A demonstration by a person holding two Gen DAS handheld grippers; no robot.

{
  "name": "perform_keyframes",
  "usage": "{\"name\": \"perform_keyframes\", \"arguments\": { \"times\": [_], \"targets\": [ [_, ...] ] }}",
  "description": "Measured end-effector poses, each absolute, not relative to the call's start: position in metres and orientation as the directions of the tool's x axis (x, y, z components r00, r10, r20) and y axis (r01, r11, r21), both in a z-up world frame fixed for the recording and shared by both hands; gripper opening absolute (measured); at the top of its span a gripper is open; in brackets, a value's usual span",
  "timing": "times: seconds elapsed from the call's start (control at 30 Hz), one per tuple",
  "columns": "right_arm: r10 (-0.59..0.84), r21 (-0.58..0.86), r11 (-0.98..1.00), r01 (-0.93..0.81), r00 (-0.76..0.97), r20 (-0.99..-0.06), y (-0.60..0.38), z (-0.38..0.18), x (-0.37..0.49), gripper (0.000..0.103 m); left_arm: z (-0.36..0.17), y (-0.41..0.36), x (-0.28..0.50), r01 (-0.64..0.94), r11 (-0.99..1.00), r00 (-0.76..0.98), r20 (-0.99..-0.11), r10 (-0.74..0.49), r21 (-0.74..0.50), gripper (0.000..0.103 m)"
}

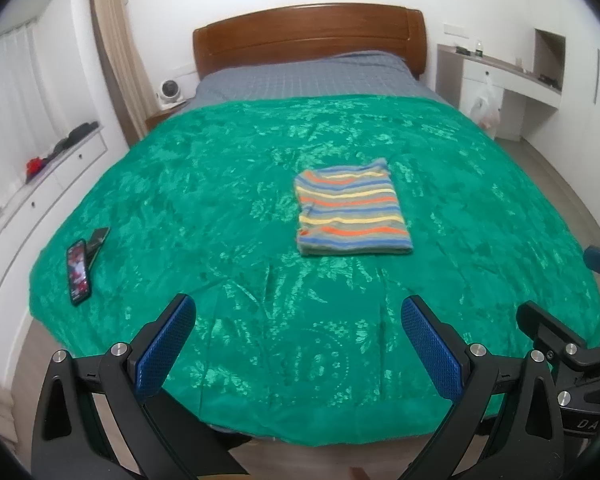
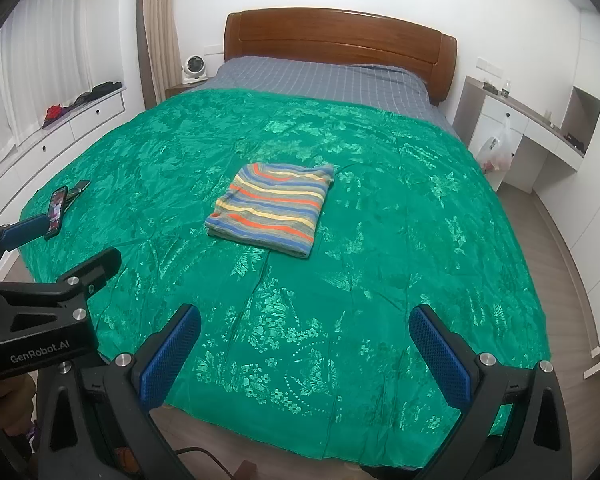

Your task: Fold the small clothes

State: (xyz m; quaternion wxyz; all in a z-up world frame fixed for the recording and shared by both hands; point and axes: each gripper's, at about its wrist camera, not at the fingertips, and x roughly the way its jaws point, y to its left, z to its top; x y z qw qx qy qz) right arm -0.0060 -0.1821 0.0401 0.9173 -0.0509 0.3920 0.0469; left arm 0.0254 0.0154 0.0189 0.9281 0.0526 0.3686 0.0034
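A small striped garment (image 1: 350, 210), folded into a neat rectangle, lies on the green bedspread (image 1: 220, 184) near the middle of the bed. It also shows in the right wrist view (image 2: 274, 210). My left gripper (image 1: 298, 312) is open and empty, held above the foot of the bed, well short of the garment. My right gripper (image 2: 306, 322) is open and empty too, also above the foot of the bed. The left gripper's body shows at the left edge of the right wrist view (image 2: 40, 312).
A phone (image 1: 78, 272) and a dark remote (image 1: 96, 242) lie near the bed's left edge. A wooden headboard (image 1: 308, 34) and grey sheet sit at the far end. White drawers (image 1: 40, 184) run along the left; a desk with a plastic bag (image 1: 488, 106) stands at right.
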Motion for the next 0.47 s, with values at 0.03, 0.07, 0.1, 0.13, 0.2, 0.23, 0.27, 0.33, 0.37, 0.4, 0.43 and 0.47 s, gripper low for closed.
{"name": "perform_keyframes", "arguments": {
  "times": [0.03, 0.07, 0.1, 0.13, 0.2, 0.23, 0.27, 0.33, 0.37, 0.4, 0.43, 0.47],
  "targets": [
    [0.046, -0.056, 0.99, -0.126, 0.687, -0.725, -0.1822, 0.0398, -0.006, 0.103, 0.0185, 0.0154, 0.0258, 0.033, 0.994, 0.728, -0.684, 0.045, 0.102, 0.103],
    [0.047, -0.055, 0.991, -0.126, 0.686, -0.726, -0.1819, 0.0395, -0.0056, 0.103, 0.0181, 0.0155, 0.0262, 0.032, 0.994, 0.727, -0.685, 0.049, 0.104, 0.103],
    [0.047, -0.054, 0.991, -0.126, 0.685, -0.727, -0.1821, 0.0392, -0.0057, 0.103, 0.0172, 0.0155, 0.0263, 0.029, 0.994, 0.727, -0.684, 0.052, 0.106, 0.103],
    [0.048, -0.054, 0.991, -0.126, 0.685, -0.727, -0.1821, 0.0387, -0.0058, 0.103, 0.0166, 0.0156, 0.0264, 0.026, 0.994, 0.726, -0.685, 0.054, 0.106, 0.103],
    [0.048, -0.052, 0.991, -0.125, 0.683, -0.729, -0.1835, 0.0376, -0.0051, 0.103, 0.0154, 0.0168, 0.0273, 0.022, 0.995, 0.722, -0.69, 0.053, 0.1, 0.103],
    [0.048, -0.05, 0.991, -0.124, 0.681, -0.73, -0.1842, 0.0369, -0.0043, 0.103, 0.015, 0.0172, 0.0275, 0.021, 0.995, 0.721, -0.691, 0.054, 0.099, 0.103],
    [0.049, -0.048, 0.991, -0.124, 0.68, -0.731, -0.1846, 0.0364, -0.0041, 0.103, 0.0148, 0.0173, 0.0276, 0.02, 0.995, 0.72, -0.691, 0.055, 0.1, 0.103],
    [0.05, -0.048, 0.991, -0.124, 0.68, -0.732, -0.1852, 0.0359, -0.0035, 0.103, 0.0142, 0.0174, 0.0274, 0.018, 0.995, 0.721, -0.691, 0.058, 0.103, 0.103],
    [0.05, -0.047, 0.991, -0.124, 0.68, -0.731, -0.1851, 0.0359, -0.0036, 0.103, 0.0137, 0.0173, 0.0273, 0.019, 0.994, 0.72, -0.691, 0.058, 0.104, 0.103],
    [0.05, -0.047, 0.991, -0.123, 0.68, -0.732, -0.1851, 0.036, -0.0034, 0.103, 0.0134, 0.0173, 0.0273, 0.019, 0.994, 0.72, -0.692, 0.059, 0.104, 0.103],
    [0.05, -0.046, 0.991, -0.122, 0.68, -0.732, -0.1855, 0.0356, -0.0033, 0.103, 0.0128, 0.0169, 0.0272, 0.021, 0.994, 0.719, -0.693, 0.058, 0.105, 0.103],
    [0.049, -0.046, 0.991, -0.122, 0.679, -0.733, -0.1853, 0.0357, -0.0032, 0.103, 0.012, 0.0161, 0.0269, 0.026, 0.994, 0.718, -0.694, 0.056, 0.106, 0.103]
  ]
}}
